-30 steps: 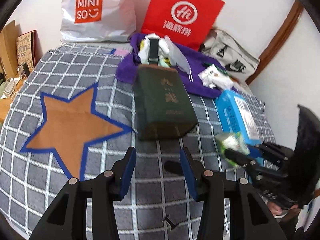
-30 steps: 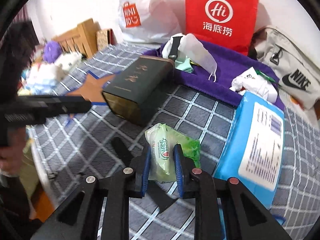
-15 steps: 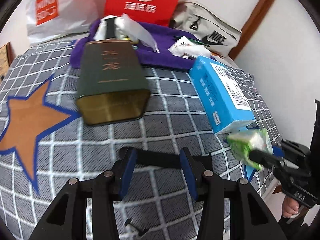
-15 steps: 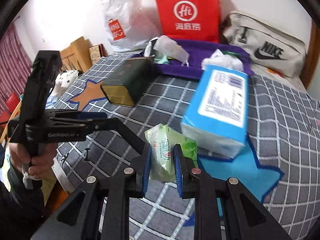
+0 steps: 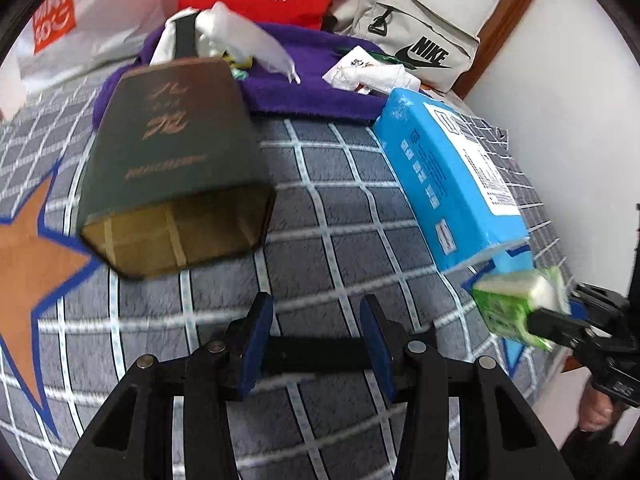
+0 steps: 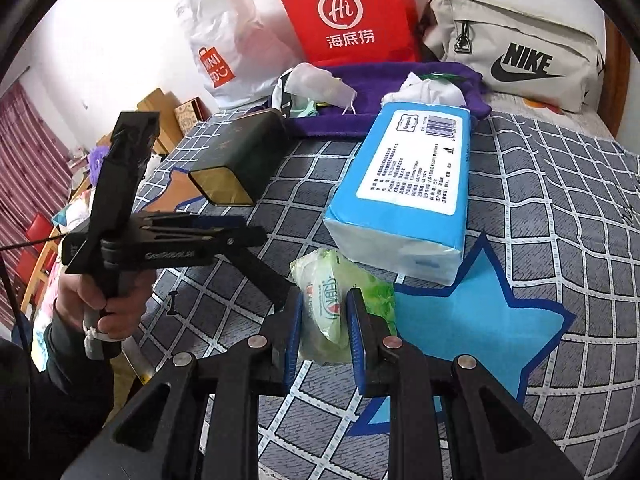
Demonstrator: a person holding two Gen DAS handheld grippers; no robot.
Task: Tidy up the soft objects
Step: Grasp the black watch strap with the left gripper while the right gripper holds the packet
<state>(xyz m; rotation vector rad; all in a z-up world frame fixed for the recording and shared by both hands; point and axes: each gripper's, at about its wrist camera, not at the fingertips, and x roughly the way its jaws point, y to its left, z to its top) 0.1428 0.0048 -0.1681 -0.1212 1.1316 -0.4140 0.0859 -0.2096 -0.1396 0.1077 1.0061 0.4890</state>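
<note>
The right gripper (image 6: 322, 318) pinches a green tissue pack (image 6: 340, 300) between its blue pads, holding it above the bedspread just in front of the blue pack. The left gripper (image 5: 316, 338) has nothing between its pads, which stand partly apart over bare checked cloth; in the right view a hand (image 6: 106, 300) grips its handle at the left edge of the bed. The bedspread (image 5: 332, 208) is grey with a pale grid, an orange star (image 5: 28, 264) on the left and a blue star (image 6: 472, 320) near the right gripper. At the back, against the wall, stand a white Miniso bag (image 6: 224, 52), a red bag (image 6: 348, 12) and a beige Nike bag (image 6: 516, 52). A purple towel (image 5: 316, 84) lies in front of them, with a white face mask (image 6: 320, 84) and a crumpled white wrapper (image 5: 368, 76) lying on it, well apart. A dark green box (image 5: 176, 160) lies on its side with its far end at the towel and its gold end facing the left gripper. To its right lies the blue pack (image 6: 408, 188) of tissues, white label up, its far end touching the towel. In the left view the green pack (image 5: 520, 308) shows at the right, beyond the blue pack's (image 5: 448, 184) near end, clamped in black fingers.
</note>
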